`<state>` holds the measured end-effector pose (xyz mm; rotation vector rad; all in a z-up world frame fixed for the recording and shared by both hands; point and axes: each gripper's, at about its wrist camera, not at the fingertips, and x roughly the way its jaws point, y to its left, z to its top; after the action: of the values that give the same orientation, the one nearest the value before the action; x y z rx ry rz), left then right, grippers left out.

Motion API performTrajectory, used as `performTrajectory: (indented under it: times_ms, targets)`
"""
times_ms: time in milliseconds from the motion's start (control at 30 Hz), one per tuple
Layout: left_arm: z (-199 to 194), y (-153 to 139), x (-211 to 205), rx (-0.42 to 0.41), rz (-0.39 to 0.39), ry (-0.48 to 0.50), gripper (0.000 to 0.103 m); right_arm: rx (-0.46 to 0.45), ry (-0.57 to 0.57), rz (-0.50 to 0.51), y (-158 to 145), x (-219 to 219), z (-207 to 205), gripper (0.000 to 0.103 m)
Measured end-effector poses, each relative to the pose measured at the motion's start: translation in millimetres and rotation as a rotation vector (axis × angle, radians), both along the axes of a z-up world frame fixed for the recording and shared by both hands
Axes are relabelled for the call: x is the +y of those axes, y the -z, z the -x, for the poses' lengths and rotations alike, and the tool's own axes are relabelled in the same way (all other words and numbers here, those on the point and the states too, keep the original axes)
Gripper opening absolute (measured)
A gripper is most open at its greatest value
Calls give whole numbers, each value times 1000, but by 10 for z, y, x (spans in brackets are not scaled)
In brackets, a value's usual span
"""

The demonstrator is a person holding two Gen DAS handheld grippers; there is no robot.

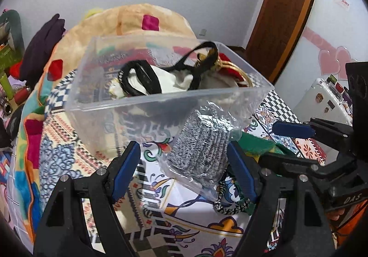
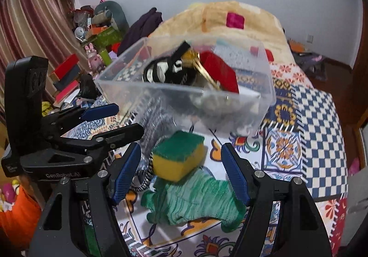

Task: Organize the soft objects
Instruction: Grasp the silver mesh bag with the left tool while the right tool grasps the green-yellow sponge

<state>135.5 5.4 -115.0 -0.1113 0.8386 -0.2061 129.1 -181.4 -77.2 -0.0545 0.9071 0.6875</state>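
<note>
A clear plastic bin (image 1: 96, 95) (image 2: 264, 100) stands on the patterned bedspread and holds a white cloth with black straps (image 1: 147, 77), a red item (image 2: 220, 70) and gold rings. My left gripper (image 1: 184, 160) is open, its fingers either side of a grey-speckled cloth in a clear bag (image 1: 197, 144) lying in front of the bin. My right gripper (image 2: 181, 165) is open around a yellow-and-green sponge (image 2: 179, 155), which sits above a crumpled green cloth (image 2: 195, 199). A black-and-white braided cord (image 1: 230, 207) (image 2: 147, 176) lies beside them.
A folded beige blanket (image 1: 138, 19) lies behind the bin. Cluttered boxes and toys (image 2: 92, 45) line the left wall by a curtain. A wooden door (image 1: 283, 15) and a white appliance (image 1: 322, 98) stand at the right. The bedspread (image 2: 322, 123) extends to the right.
</note>
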Motion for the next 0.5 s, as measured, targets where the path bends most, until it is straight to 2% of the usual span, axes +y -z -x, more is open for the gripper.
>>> performTrajectory:
  times_ms: [100,267,300,367,500]
  targets:
    - [-86,54,-38,28,6,5,77,-9,-6,18,20,-3,24,63]
    - [-185,119,-87,53,30,10,77,-1,-20,25,37,-16,44,42]
    - [-196,130,-93,53,33,11,75,-2,-21,26,38,-20,50,40]
    - [-221,157,-98,61,36,19,61,-4,-23,28,34,-16,59,30]
    - [-234,187,-98,58,45,26,49,-24,-13,35,19,-22,80,27]
